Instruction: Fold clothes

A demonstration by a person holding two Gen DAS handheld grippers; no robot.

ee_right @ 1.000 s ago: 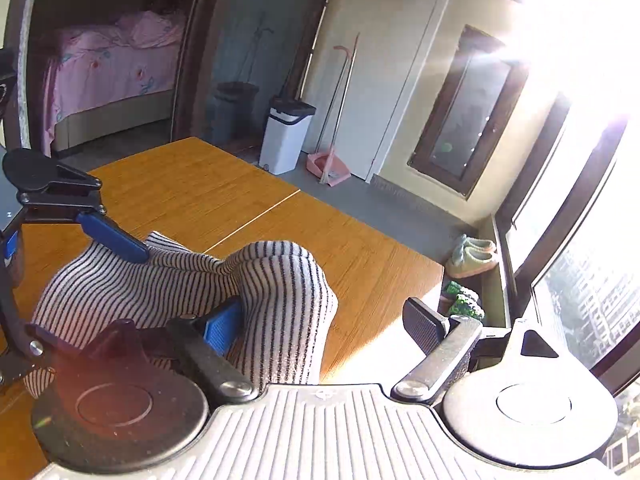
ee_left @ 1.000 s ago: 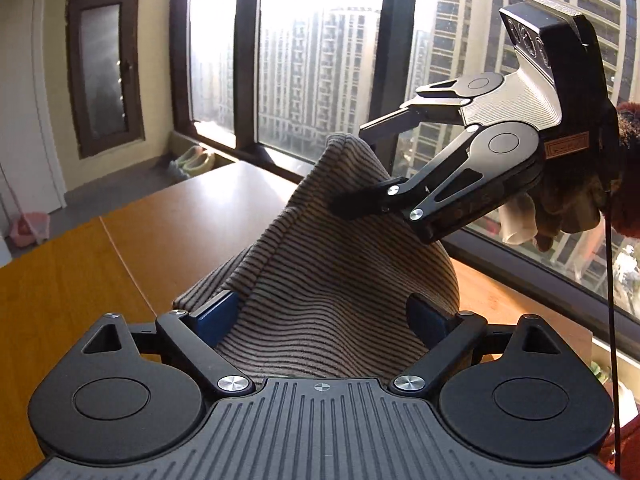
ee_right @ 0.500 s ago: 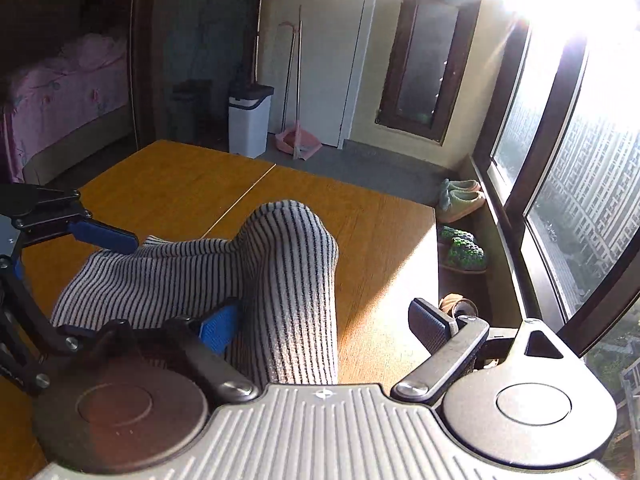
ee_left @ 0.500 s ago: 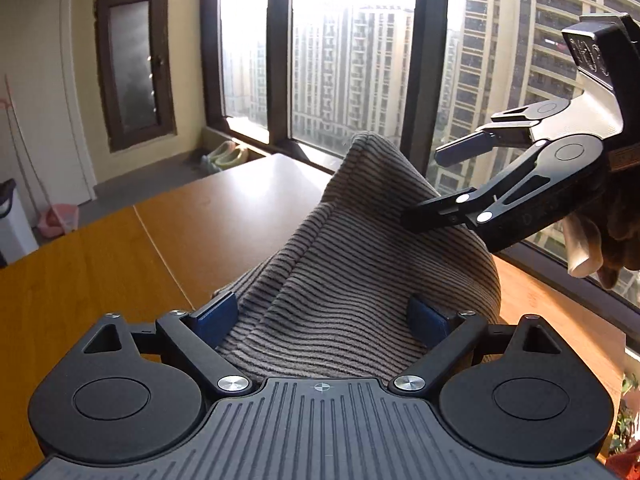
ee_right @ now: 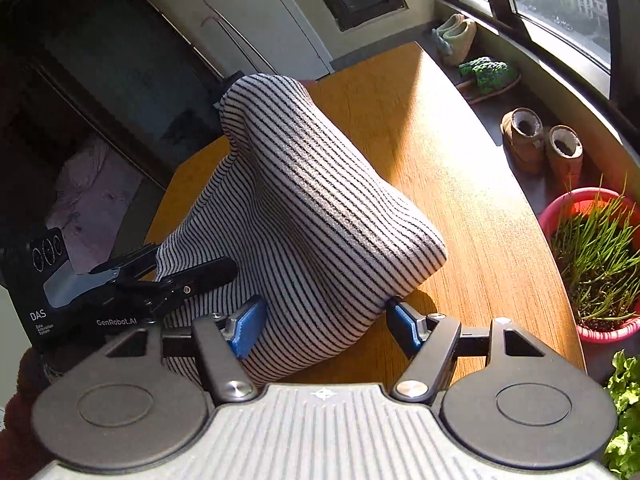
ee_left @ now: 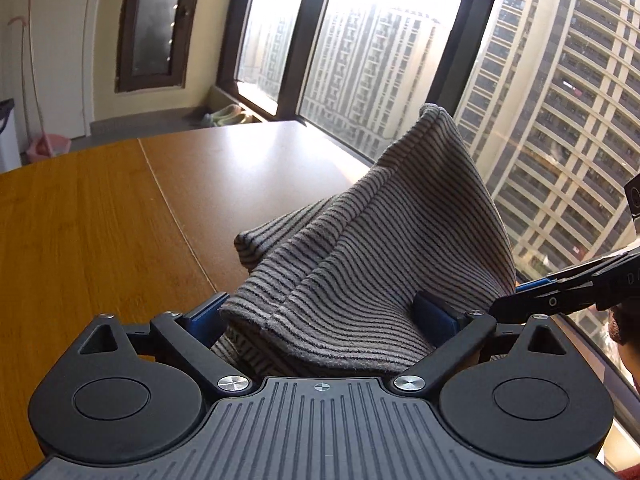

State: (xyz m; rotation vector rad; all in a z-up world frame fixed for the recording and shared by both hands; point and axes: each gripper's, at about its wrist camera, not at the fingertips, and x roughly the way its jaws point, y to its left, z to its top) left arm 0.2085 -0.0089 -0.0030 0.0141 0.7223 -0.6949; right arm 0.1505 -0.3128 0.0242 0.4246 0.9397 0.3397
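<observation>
A grey and black striped garment (ee_left: 372, 252) is bunched up above the wooden table (ee_left: 100, 220). It fills the space between the blue pads of my left gripper (ee_left: 324, 316), whose jaws stand wide with cloth lying between them. In the right wrist view the same garment (ee_right: 312, 208) drapes over and between the pads of my right gripper (ee_right: 324, 324), also spread wide. The right gripper's fingers (ee_left: 568, 288) reach in at the garment's right edge. The left gripper (ee_right: 168, 276) touches the cloth's left side, its fingers close together.
Large windows (ee_left: 360, 40) run along the far table edge. On the floor by the window sit brown boots (ee_right: 540, 144), slippers (ee_right: 484, 72) and a red pot of grass (ee_right: 592, 256). A bed (ee_right: 92, 196) lies in the dark room behind.
Both grippers have swung round and come closer together. The right gripper dropped from upper right to the garment's lower right edge. The garment now bunches taller between the pads.
</observation>
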